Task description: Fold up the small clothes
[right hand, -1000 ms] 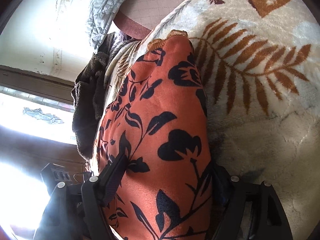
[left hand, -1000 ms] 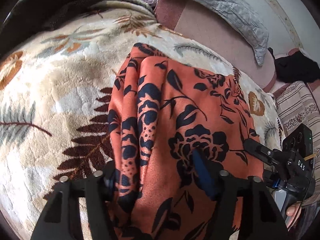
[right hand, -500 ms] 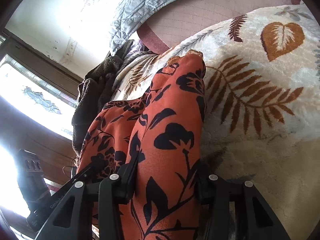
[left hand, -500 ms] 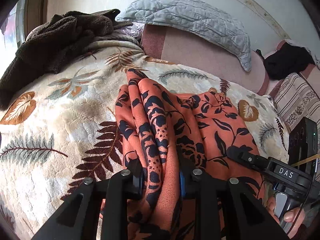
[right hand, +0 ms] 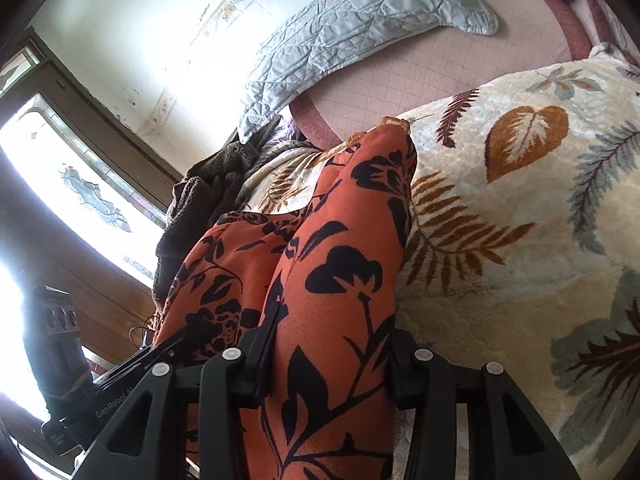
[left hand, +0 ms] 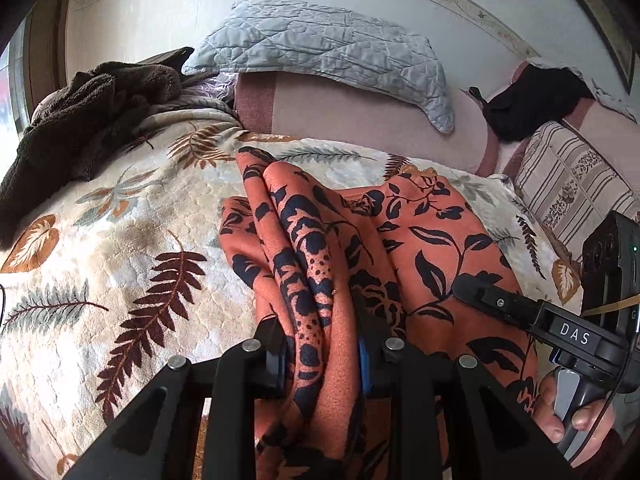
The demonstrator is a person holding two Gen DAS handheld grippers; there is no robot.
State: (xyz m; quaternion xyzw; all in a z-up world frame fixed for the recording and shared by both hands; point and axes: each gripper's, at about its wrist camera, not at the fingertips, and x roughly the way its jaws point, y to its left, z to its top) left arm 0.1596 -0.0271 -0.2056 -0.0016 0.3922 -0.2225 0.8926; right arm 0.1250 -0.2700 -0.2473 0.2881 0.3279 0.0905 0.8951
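Observation:
An orange garment with a black flower print [left hand: 432, 248] lies bunched on a cream leaf-patterned blanket [left hand: 120, 240]. My left gripper [left hand: 322, 354] is shut on a gathered fold of it at the near edge. My right gripper [right hand: 332, 364] is shut on another part of the same garment [right hand: 340, 264], which stretches away toward the far end of the blanket [right hand: 520, 200]. The right gripper also shows at the right of the left wrist view [left hand: 492, 300]. The left gripper shows at the lower left of the right wrist view [right hand: 132, 364].
A dark brown towel [left hand: 84, 116] is heaped at the far left. A grey quilted pillow [left hand: 332, 52] leans on the wall over a pink mattress [left hand: 360, 120]. A striped cushion [left hand: 568, 184] and a black cloth [left hand: 536, 100] lie at the right. A window [right hand: 72, 200] is at the left.
Both grippers have closed on the garment and lifted with it. The cloth between the fingers is gathered narrower, and more of the wall and pillow has come into view.

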